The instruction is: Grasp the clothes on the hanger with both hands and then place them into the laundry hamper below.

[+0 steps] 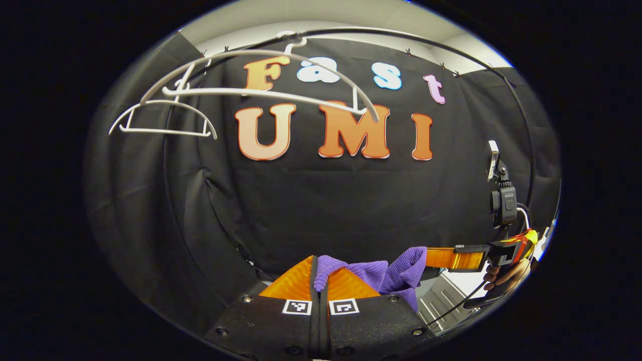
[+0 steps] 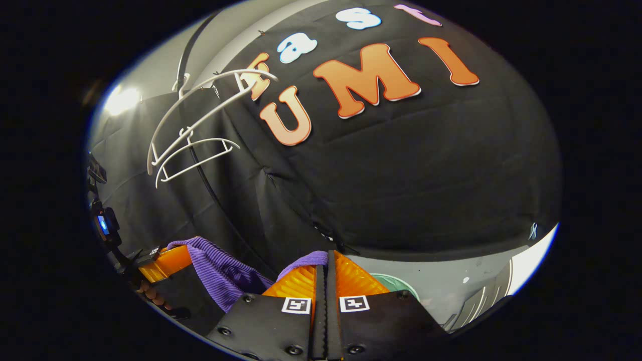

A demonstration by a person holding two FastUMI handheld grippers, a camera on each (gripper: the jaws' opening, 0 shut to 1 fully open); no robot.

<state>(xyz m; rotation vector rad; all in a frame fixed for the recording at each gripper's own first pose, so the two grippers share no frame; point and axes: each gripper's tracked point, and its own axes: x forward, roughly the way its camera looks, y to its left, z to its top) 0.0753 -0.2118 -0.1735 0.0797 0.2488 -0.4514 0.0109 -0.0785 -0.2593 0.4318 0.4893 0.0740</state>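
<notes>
Both grippers are clenched on the purple cloth (image 1: 396,273): at the bottom centre of the left gripper view, the left gripper (image 1: 320,281) pinches a fold between its orange fingers, and at the bottom centre of the right gripper view the right gripper (image 2: 323,276) does the same with its end. The cloth spans between them, likely held at two ends so it stays spread and will drop cleanly. The white hangers (image 1: 210,100) hang bare at upper left, so the garment is already off. A pale green rim (image 2: 396,283), possibly the hamper, peeks beside the right fingers. The fingers carry square coded markers; no readable brand on the cloth.
</notes>
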